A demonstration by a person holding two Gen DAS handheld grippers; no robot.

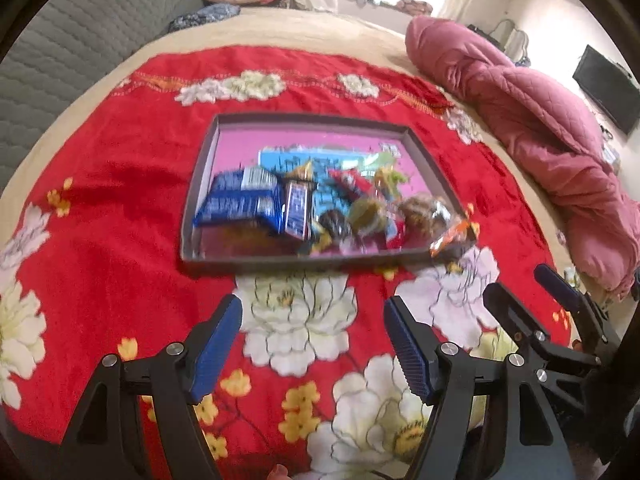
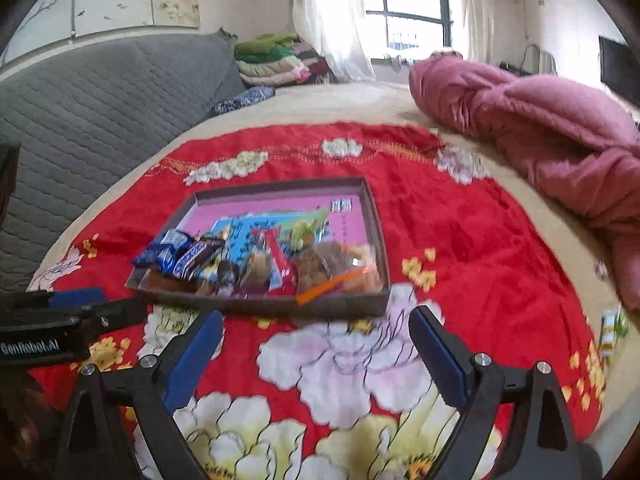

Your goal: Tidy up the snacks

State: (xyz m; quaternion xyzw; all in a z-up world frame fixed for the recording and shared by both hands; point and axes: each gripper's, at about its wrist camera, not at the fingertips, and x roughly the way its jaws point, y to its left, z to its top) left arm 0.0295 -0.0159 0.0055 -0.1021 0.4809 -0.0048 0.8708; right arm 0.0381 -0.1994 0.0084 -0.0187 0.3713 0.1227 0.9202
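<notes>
Tray [image 1: 192, 208] of snacks on red floral blanket [image 1: 120, 184], both tongs empty.
Left gripper [image 1: 312, 344] at 6 o'clock of the tray, jaws well apart, gripping nothing; right gripper [image 2: 316, 354] likewise wide, bare. Blue wrappers [image 1: 236, 204] lie at the tray's 9 o'clock, clear bag [image 2: 336, 268] at 4 o'clock; small packet [image 2: 610, 330] on the blanket at 3 o'clock.

blanket [image 1: 120, 184]: plush cloth | wrappers [image 1: 236, 204]: glossy plastic (crinkled) | tray [image 1: 304, 261]: matt card

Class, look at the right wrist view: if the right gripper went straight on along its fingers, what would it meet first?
Most likely the red floral blanket just short of the tray, since the open right gripper points downward; depth is unclear, so the tray's near wall is possible.
</notes>
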